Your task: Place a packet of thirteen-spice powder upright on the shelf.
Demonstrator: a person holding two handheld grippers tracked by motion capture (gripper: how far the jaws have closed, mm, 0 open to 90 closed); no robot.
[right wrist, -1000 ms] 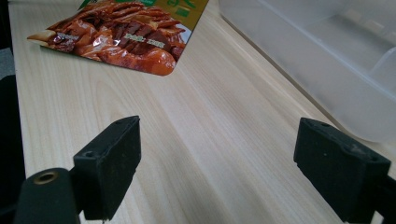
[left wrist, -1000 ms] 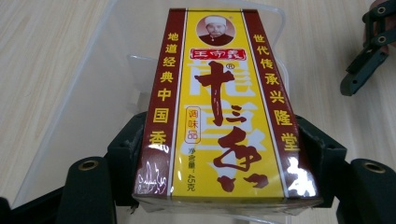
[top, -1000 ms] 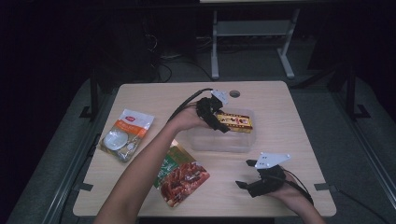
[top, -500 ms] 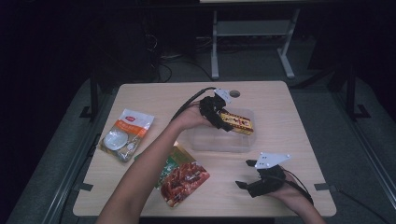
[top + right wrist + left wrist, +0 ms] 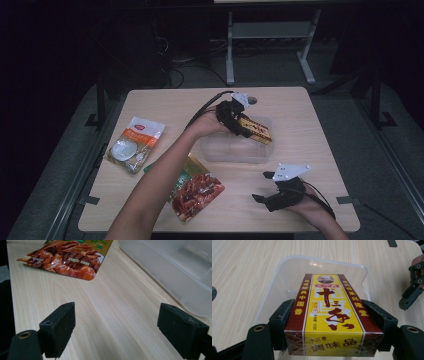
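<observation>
While the yellow-and-maroon seasoning box (image 5: 329,317) sits clamped between the two jaws of the left hand-held gripper (image 5: 239,122), it hangs over the far right part of the clear plastic container (image 5: 231,149), tilted, its far end toward the container's right rim. In the left gripper view the jaws press on both long maroon sides of the box, near its close end, and the container's (image 5: 287,272) rounded wall and floor show beneath and beyond it. Whether the box already touches the container floor I cannot tell.

Step in hand, as I judge it: placing the box into the container. Next move calls for lowering it until it lies flat inside the walls, then parting the jaws and lifting clear without dragging the box back out. The tilt suggests one end may catch the rim; levelling first would help.

Pose: the left forearm reaches long across the counter (image 5: 165,105) from the near edge, wrist bent down over the container. The right hand-held gripper (image 5: 280,192) rests low near the counter's near right corner, jaws wide apart and holding nothing; its own view looks along bare wood between them.

Around: a red snack pouch (image 5: 196,189) lies just left of the container's near side, partly under the left arm. An orange-and-white packet (image 5: 134,144) lies well apart at the counter's left.
</observation>
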